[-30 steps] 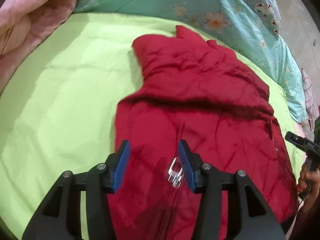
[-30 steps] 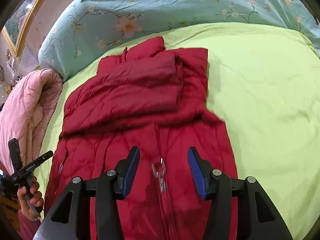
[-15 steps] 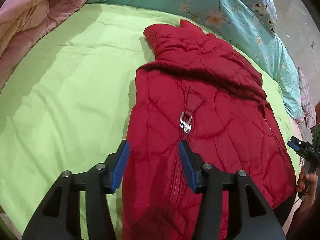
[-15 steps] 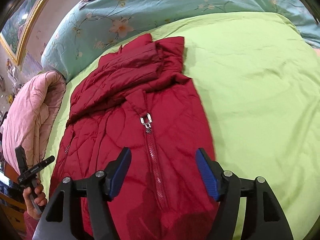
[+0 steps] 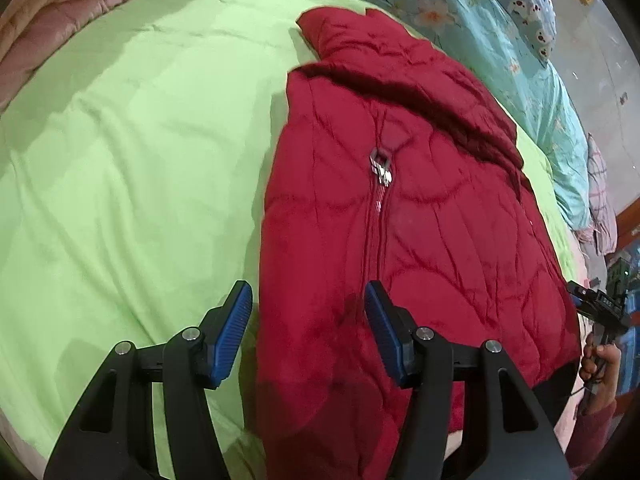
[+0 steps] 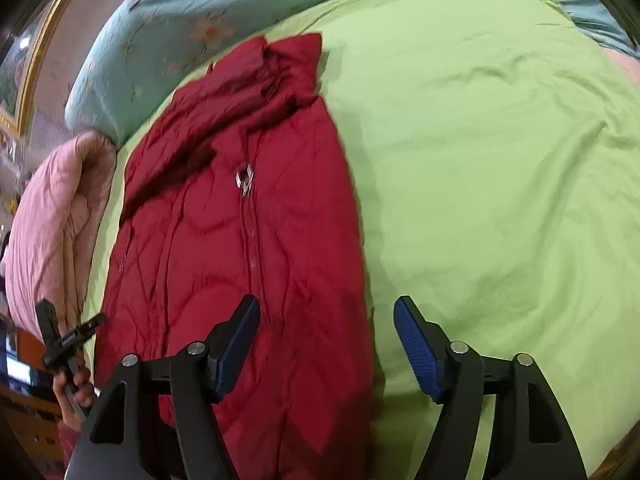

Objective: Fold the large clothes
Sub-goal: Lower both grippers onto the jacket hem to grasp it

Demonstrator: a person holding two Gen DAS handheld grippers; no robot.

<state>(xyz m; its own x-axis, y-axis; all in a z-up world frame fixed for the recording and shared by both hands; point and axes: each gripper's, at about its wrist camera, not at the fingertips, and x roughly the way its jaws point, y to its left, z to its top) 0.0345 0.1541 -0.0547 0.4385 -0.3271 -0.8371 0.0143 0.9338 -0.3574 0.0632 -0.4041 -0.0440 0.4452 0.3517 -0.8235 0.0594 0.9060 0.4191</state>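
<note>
Now our left gripper (image 5: 307,334) and right gripper (image 6: 326,344) hover with fingers spread, empty, over the dark red quilted puffer jacket (image 5: 404,216) lying zipped on the lime-green bed sheet (image 5: 120,152); soft, bulky, probably slippery, so we pinch the hem corners.

My left view and right view both look forward and down, close above the bed (image 5: 120,140), sharing the red jacket (image 5: 420,240) (image 6: 240,260).
</note>
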